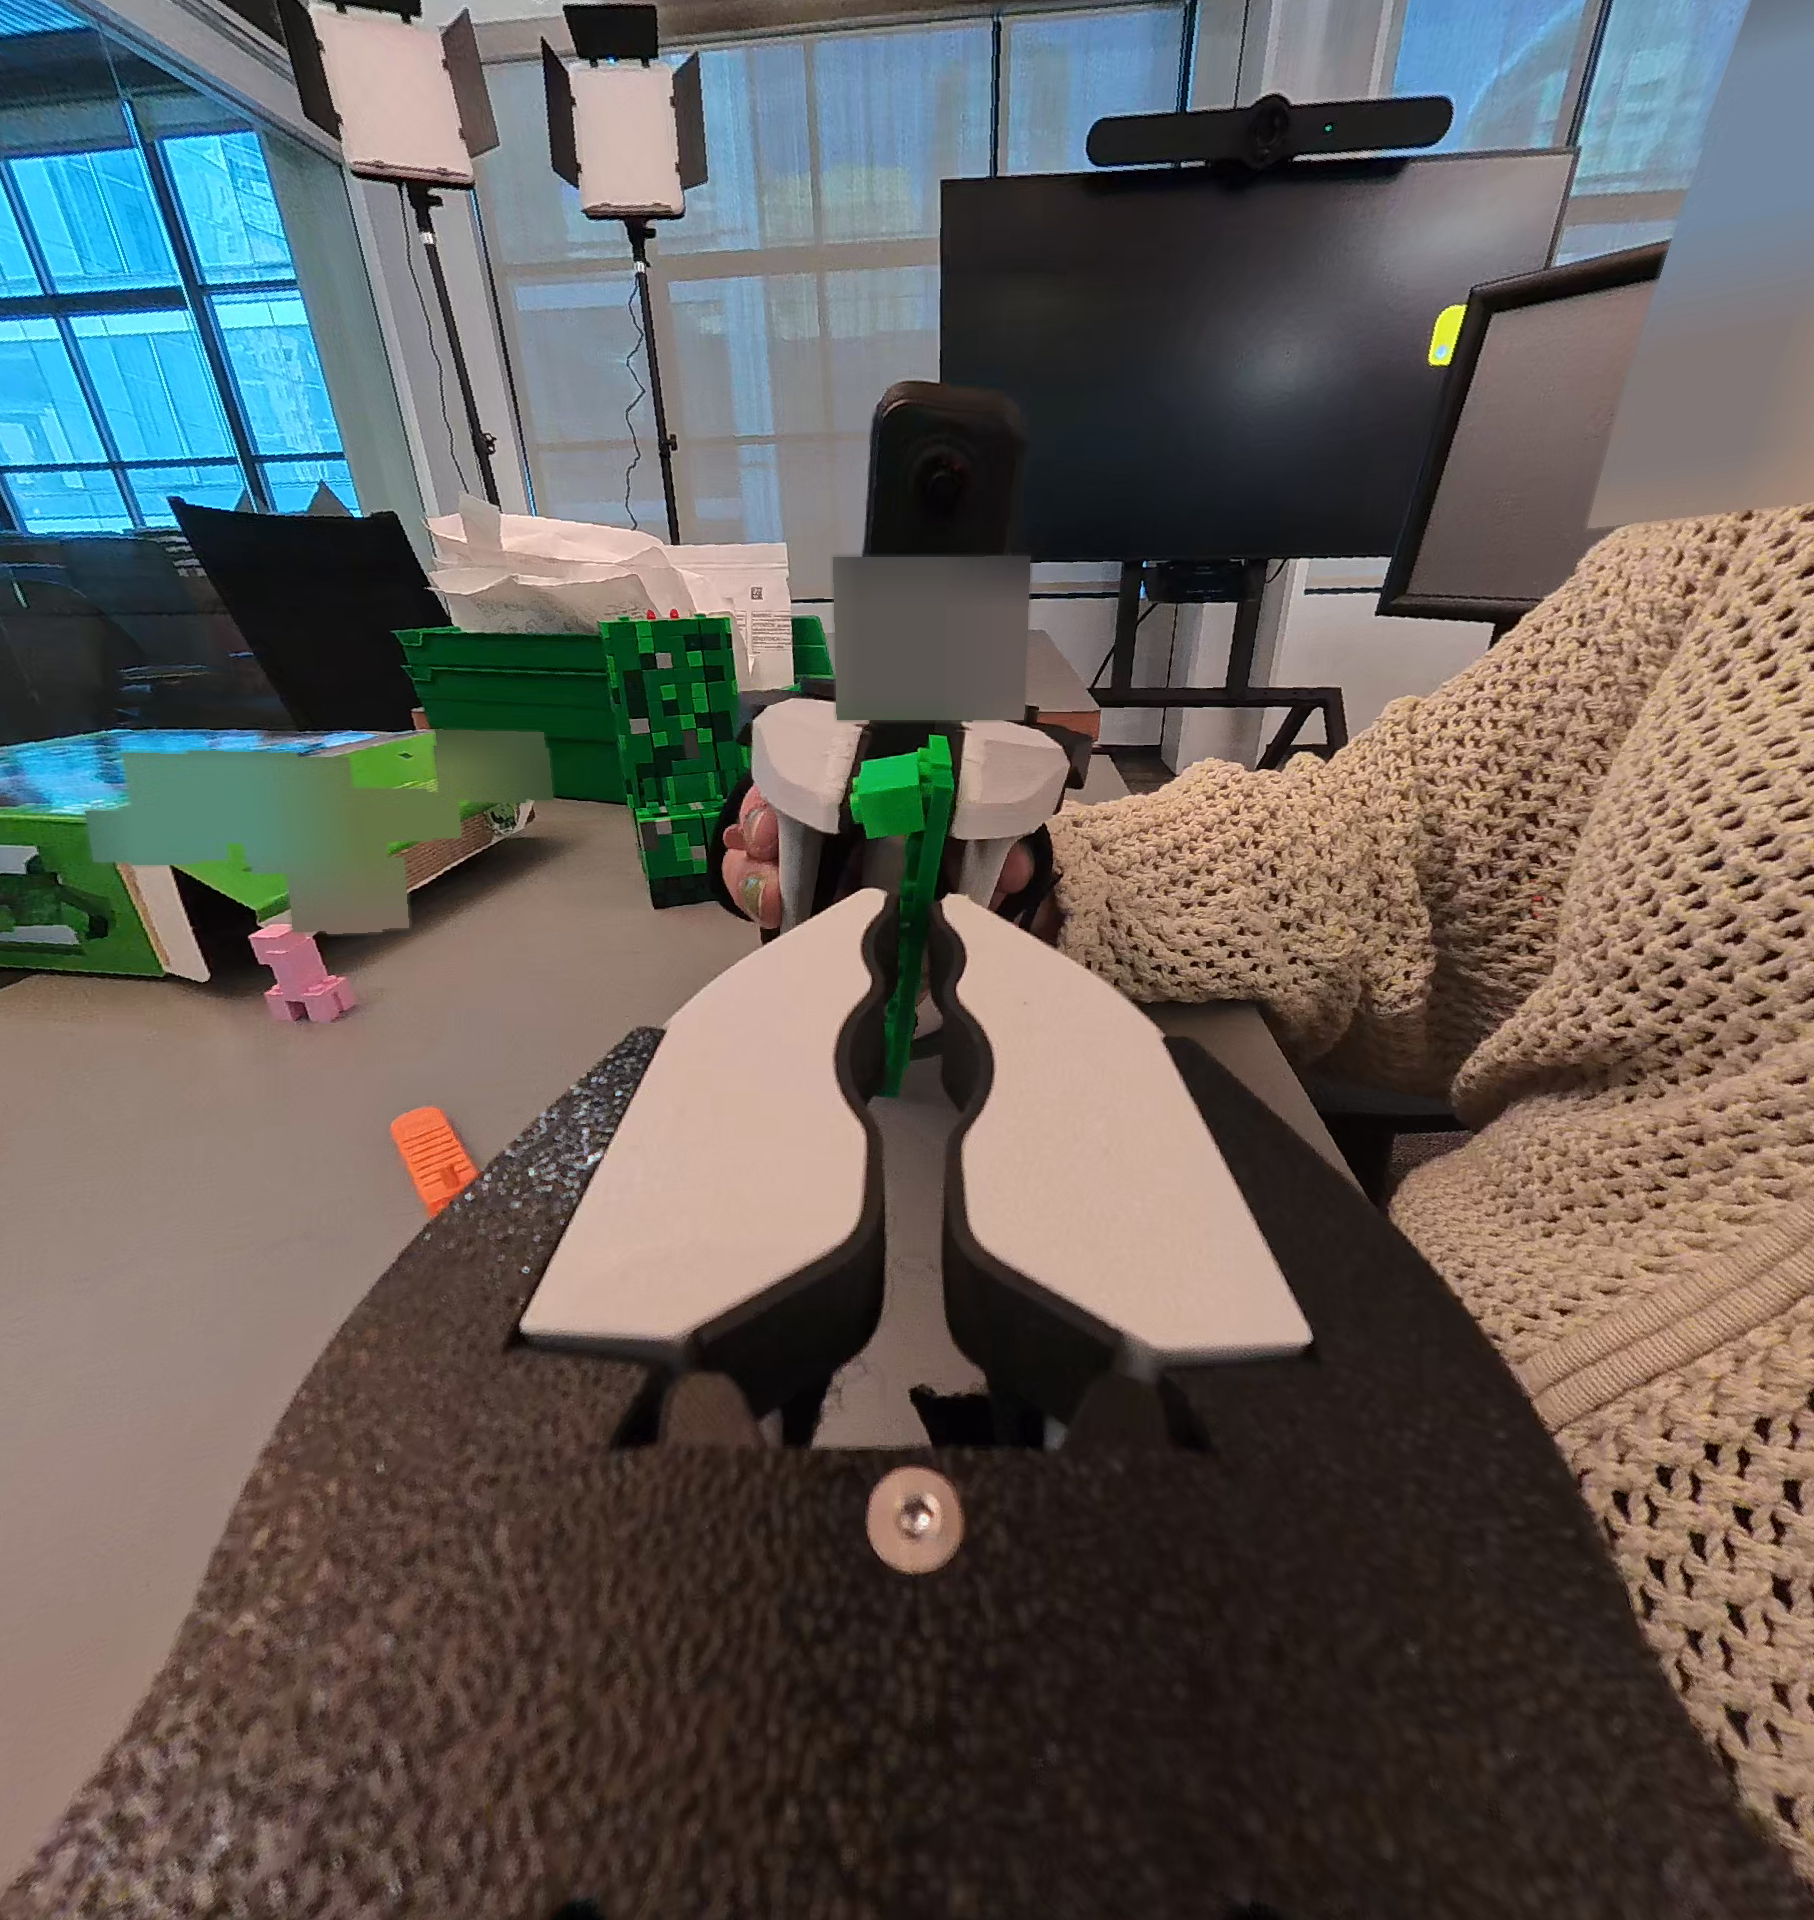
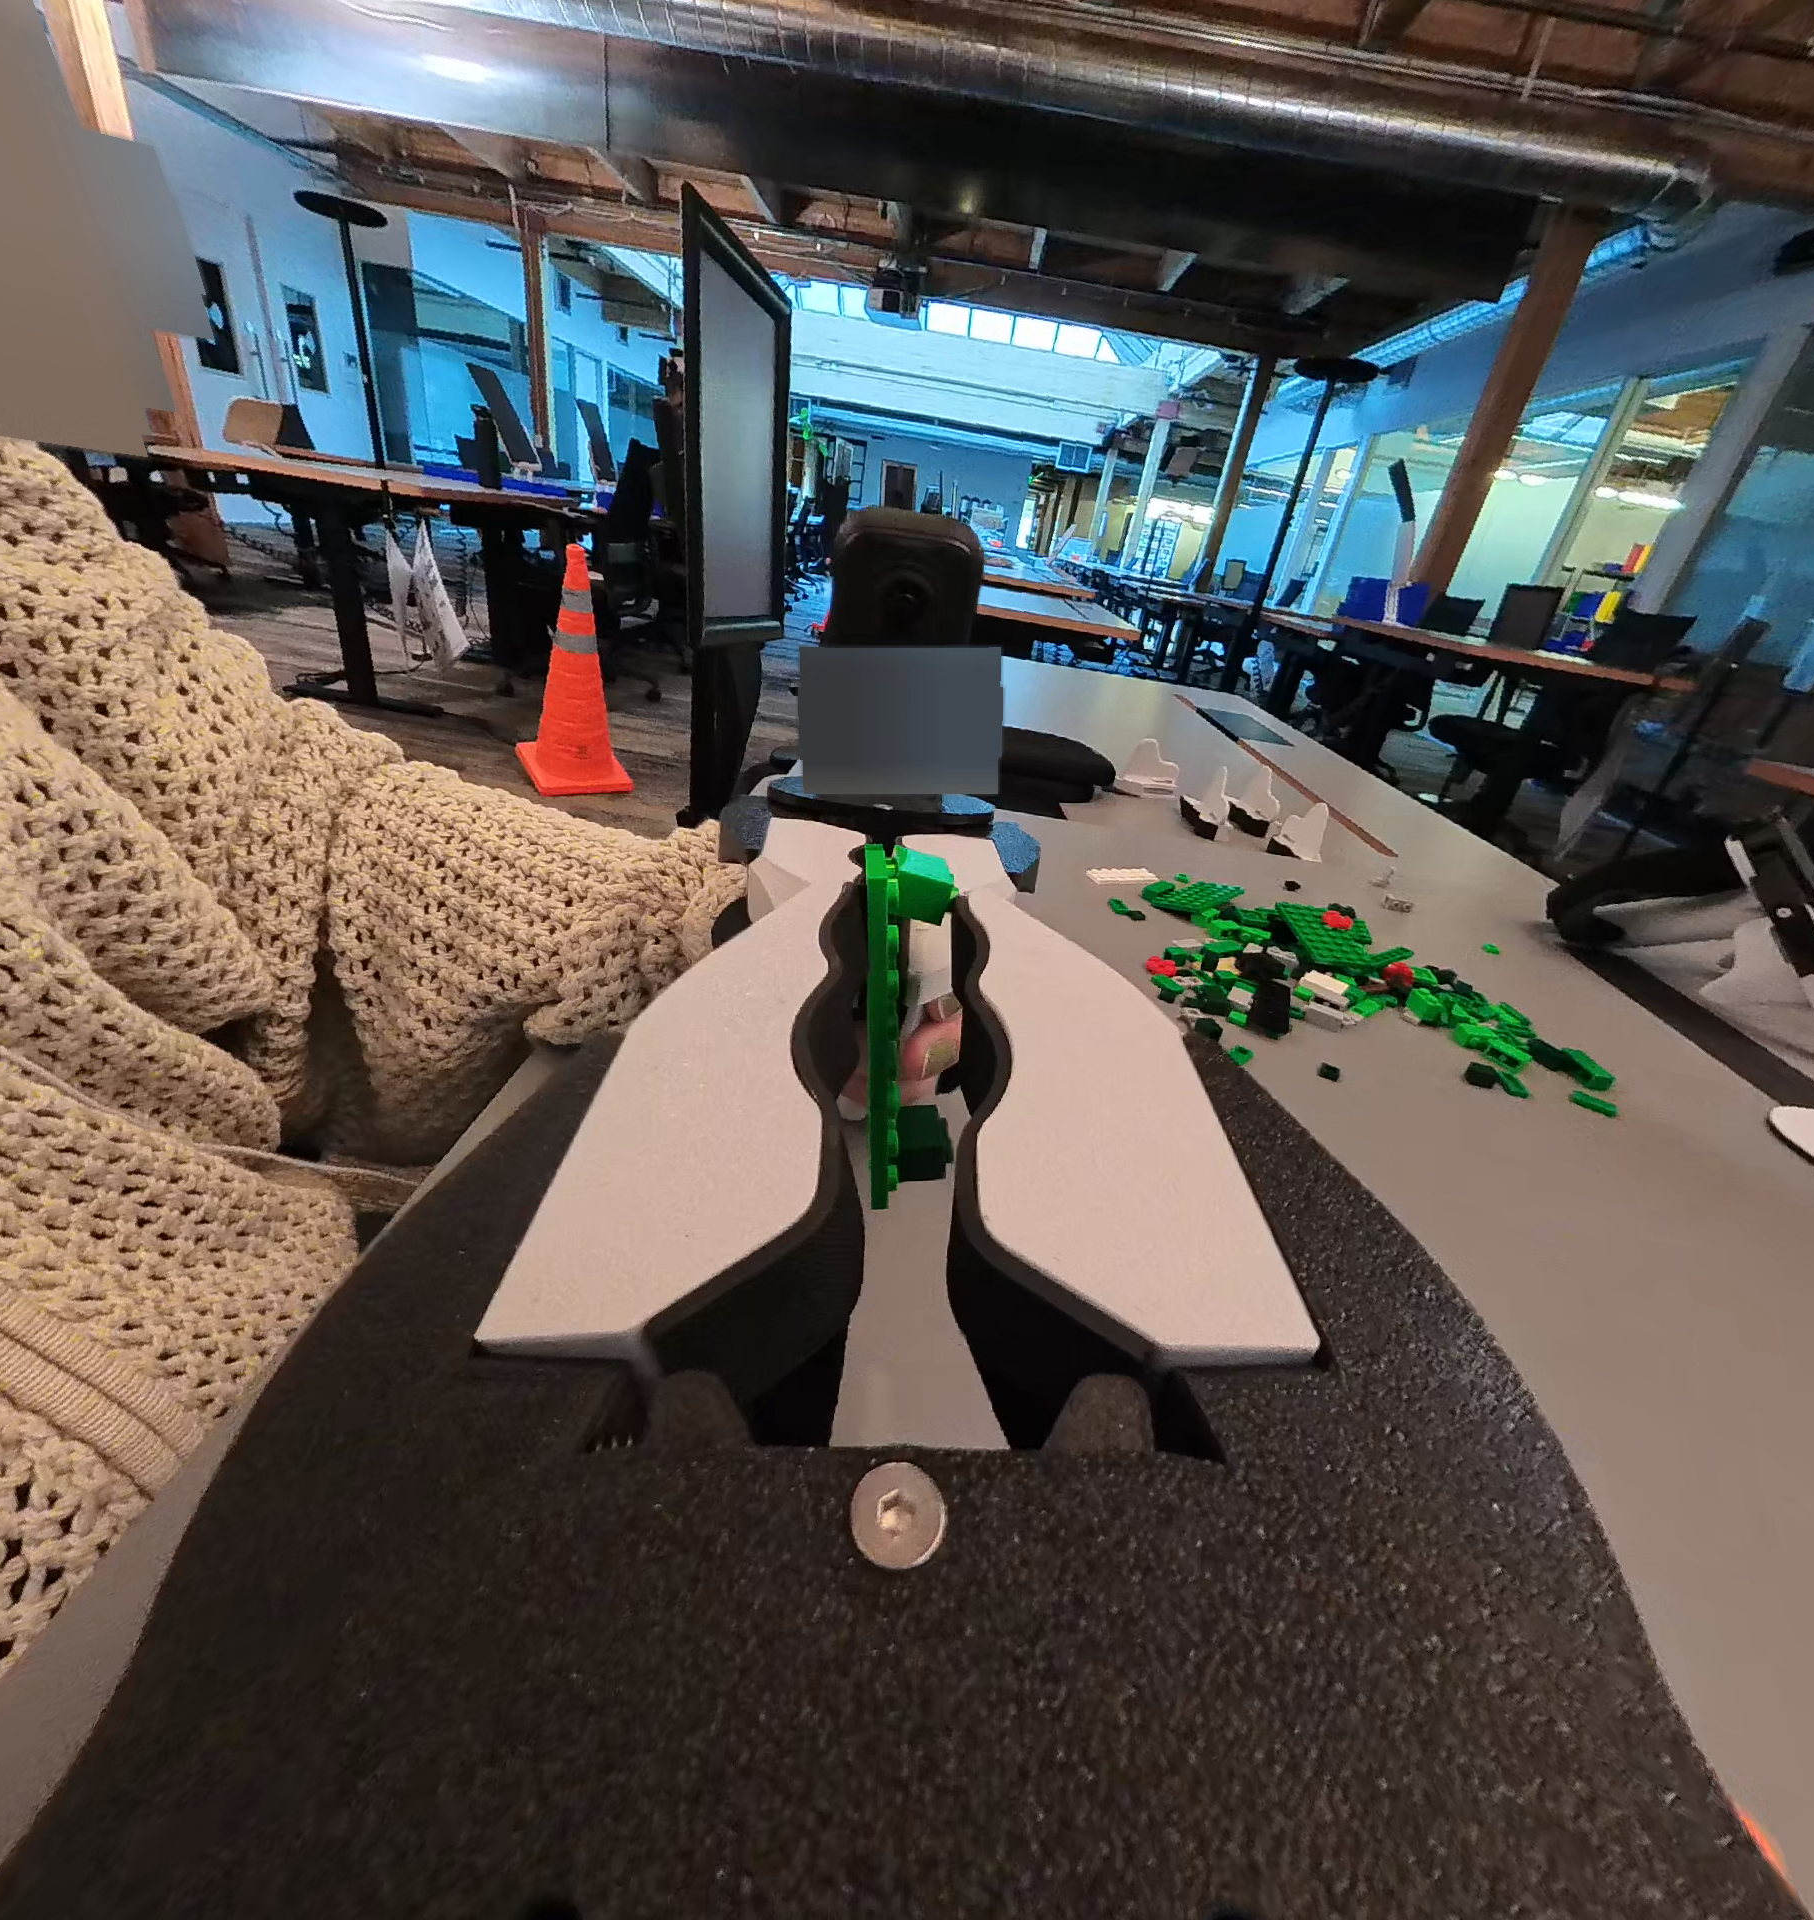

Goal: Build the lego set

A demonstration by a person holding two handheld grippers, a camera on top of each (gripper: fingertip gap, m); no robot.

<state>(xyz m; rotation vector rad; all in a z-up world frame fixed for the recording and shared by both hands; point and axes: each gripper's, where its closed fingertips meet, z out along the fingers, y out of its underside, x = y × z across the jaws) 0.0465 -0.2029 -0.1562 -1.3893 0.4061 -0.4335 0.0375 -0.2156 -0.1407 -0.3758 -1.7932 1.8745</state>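
Gripping green plate (image 1: 913, 966) edge-on: both tools | contact points hidden | right hand (image 1: 768, 862) half-hidden

Illumination: bright, even daylight from windows (image 1: 134, 343) plus two lit panel lights (image 1: 622, 135). Shadows: soft. Wide-angle distortion bends frame edges; focus mostly sharp.

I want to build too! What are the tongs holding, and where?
Both tongs, left and right, pinch one green plate edge-on, each at an opposite end, above the table.
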